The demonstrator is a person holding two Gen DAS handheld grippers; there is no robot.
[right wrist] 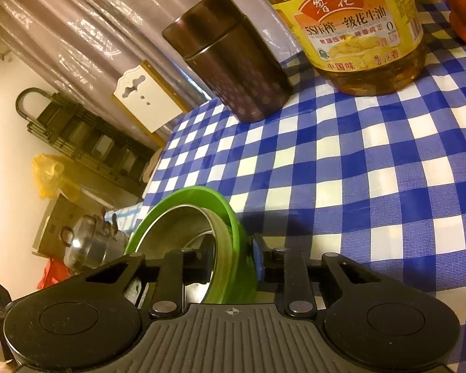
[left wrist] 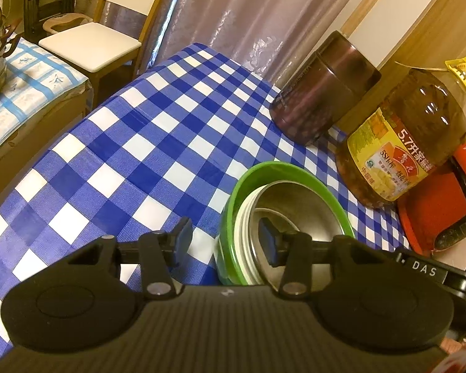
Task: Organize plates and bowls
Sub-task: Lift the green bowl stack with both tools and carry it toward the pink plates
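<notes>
On the blue checkered tablecloth, the green bowl holds a steel bowl. Left gripper straddles the rim, spread wide; right gripper is clamped on that green wall. Oil bottle nearby.

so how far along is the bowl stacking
Done: a steel bowl already sits nested inside the green bowl. In hand: both the left gripper and right gripper straddle that stack's rim. Left: setting it down on the checked tablecloth; no other dishes visible.
</notes>
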